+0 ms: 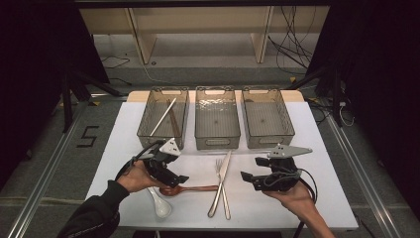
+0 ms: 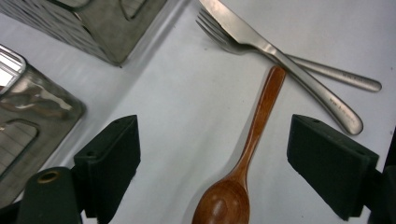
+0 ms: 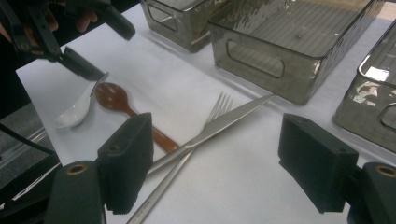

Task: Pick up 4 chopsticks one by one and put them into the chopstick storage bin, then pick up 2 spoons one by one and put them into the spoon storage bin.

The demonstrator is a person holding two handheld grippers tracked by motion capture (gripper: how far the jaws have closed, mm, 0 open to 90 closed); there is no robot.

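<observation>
Left gripper (image 1: 181, 179), lower left of the high view: jaws spread wide, holding nothing, straddling the wooden spoon (image 2: 243, 163) lying flat at lower centre. Risk: the white ceramic spoon (image 1: 159, 204) touches its bowl and may be dragged; the handle tip meets the crossed knife (image 1: 220, 182) and fork (image 1: 222, 184). Right gripper (image 1: 249, 179), lower right: released, empty.
</observation>
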